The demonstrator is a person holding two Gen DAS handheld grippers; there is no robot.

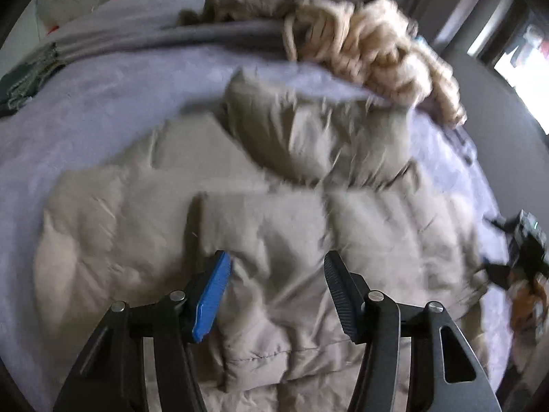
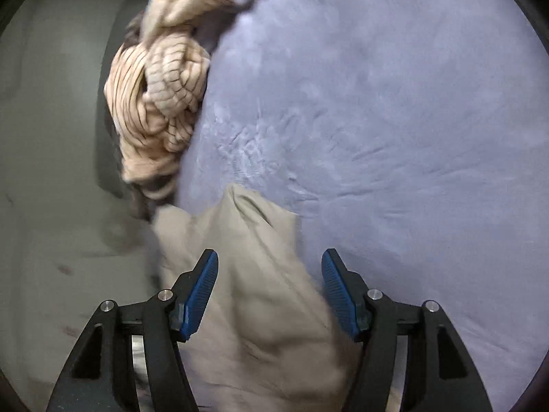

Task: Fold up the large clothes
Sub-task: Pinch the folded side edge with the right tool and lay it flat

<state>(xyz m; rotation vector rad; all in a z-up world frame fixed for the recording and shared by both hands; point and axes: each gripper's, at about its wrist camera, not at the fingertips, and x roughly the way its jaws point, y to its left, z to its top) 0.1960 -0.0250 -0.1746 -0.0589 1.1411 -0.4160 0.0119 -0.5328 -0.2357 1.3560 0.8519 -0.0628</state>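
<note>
A beige puffer jacket [image 1: 240, 226] lies spread on a lavender bed cover [image 1: 85, 110], its hood [image 1: 308, 130] toward the far side. My left gripper [image 1: 278, 264] is open just above the jacket's lower part, a sleeve fold between its fingers. In the right wrist view a part of the jacket [image 2: 260, 292] lies near the bed's edge under my right gripper [image 2: 269, 262], which is open with the cloth between its fingers. The right gripper also shows at the right edge of the left wrist view [image 1: 525, 250].
A cream chunky-knit garment [image 1: 374, 48] and a grey-brown knit [image 1: 274, 0] are heaped at the far side of the bed; the cream one also shows in the right wrist view [image 2: 158, 96]. The lavender cover [image 2: 394, 120] fills the right. Grey floor [image 2: 51, 171] lies left.
</note>
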